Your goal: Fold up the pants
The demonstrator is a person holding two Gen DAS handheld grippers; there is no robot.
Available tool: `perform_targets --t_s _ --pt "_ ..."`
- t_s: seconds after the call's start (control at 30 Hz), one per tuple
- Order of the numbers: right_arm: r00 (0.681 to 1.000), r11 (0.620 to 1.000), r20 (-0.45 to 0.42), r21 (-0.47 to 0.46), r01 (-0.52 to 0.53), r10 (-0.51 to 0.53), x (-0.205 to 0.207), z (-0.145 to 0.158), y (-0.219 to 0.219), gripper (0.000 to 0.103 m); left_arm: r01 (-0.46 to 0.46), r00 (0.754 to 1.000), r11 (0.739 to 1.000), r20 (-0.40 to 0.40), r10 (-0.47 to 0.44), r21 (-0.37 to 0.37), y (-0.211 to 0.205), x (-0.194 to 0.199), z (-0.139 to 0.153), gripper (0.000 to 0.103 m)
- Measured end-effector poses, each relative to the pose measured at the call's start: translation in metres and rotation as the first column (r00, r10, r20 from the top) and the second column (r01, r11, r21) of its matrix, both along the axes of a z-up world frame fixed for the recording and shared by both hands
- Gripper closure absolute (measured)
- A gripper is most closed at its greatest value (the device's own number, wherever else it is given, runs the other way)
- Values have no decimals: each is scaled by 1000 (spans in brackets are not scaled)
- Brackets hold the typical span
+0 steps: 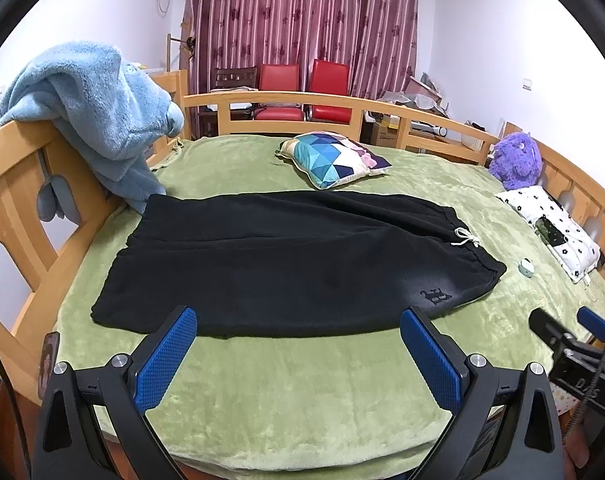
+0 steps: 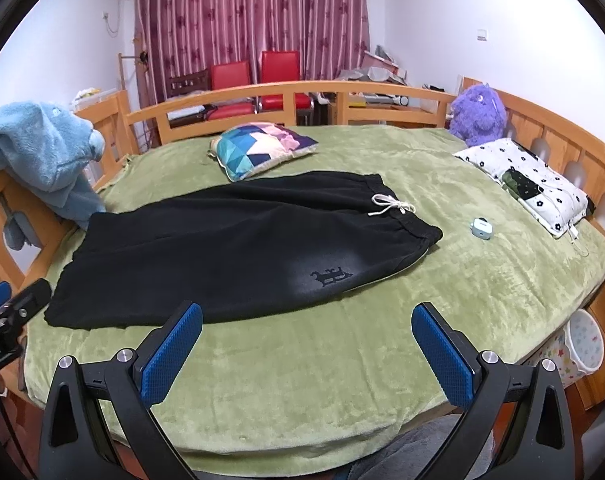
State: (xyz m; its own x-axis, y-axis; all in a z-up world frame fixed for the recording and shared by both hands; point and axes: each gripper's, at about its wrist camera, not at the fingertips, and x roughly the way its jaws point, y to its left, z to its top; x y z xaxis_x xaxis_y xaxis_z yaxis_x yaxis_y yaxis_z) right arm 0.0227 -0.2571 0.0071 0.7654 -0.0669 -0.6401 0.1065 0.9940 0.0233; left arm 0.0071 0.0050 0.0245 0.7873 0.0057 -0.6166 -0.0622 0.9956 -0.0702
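Black fleece drawstring pants (image 1: 294, 264) lie flat on the green plush blanket (image 1: 302, 400) covering the bed, waistband to the right, leg cuffs to the left, legs side by side. They look already doubled leg-on-leg, though I can't confirm that from here.

Both grippers hover off the pants' near edge, empty. Left gripper (image 1: 298, 356): jaws spread wide, nothing between them. Right gripper (image 2: 307, 350): same, wide apart, holding nothing.

Handling, my read: soft, limp, fairly thick fabric — no stiffness, it will drape and sag between grip points. Light. Fleece on plush probably drags rather than slides, so lift, don't pull. Best holds look like the elastic waistband by the white drawstring bow (image 2: 390, 206), which is thicker, and the cuff hem at the pants' left end.

Room: open blanket on the near side of the pants — plenty for a fold. Tighter beyond:
- geometric-print cushion (image 1: 334, 158) just past the far edge
- light blue fleece throw (image 1: 98, 120) hanging off the wooden rail, touching or nearly touching the far cuff corner
- small pale earbud case (image 2: 479, 226) right of the waistband, apart from it
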Motion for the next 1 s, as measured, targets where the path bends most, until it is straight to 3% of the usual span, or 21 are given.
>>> perform_targets --t_s 0.1,0.23,0.37,0.5,0.6,0.73,0.8,0.93,1.0 --pt "999 999 -36 -39 -6 5 11 -3 4 0 -8 1000 1000 -9 8 -5 3 8 0 0" --pt "999 996 -2 -82 -41 41 19 -6 8 0 -9 1000 999 -28 10 34 2 21 -4 0" --pt "997 996 25 -40 -76 77 30 -13 6 0 24 999 1000 -48 -25 -20 11 38 -16 0" --pt "996 996 -14 14 -88 89 50 -30 -4 2 16 996 999 -88 -20 -47 23 58 -34 0" --pt "997 998 -44 24 -64 65 66 -45 -14 12 21 993 999 -112 -25 -36 32 70 -50 1" --pt "995 1000 -95 -9 -11 10 85 -73 -29 48 -42 987 998 -155 33 -55 55 87 -79 13" --pt "992 1000 -124 20 5 -2 97 -88 -40 49 -66 980 996 -193 53 -65 67 97 -96 14" --pt "984 976 -174 216 16 22 119 -124 -69 49 -132 964 984 -245 101 -117 93 106 -129 18" --pt "980 969 -197 244 32 17 129 -139 -76 48 -159 957 980 -264 122 -122 102 108 -144 18"
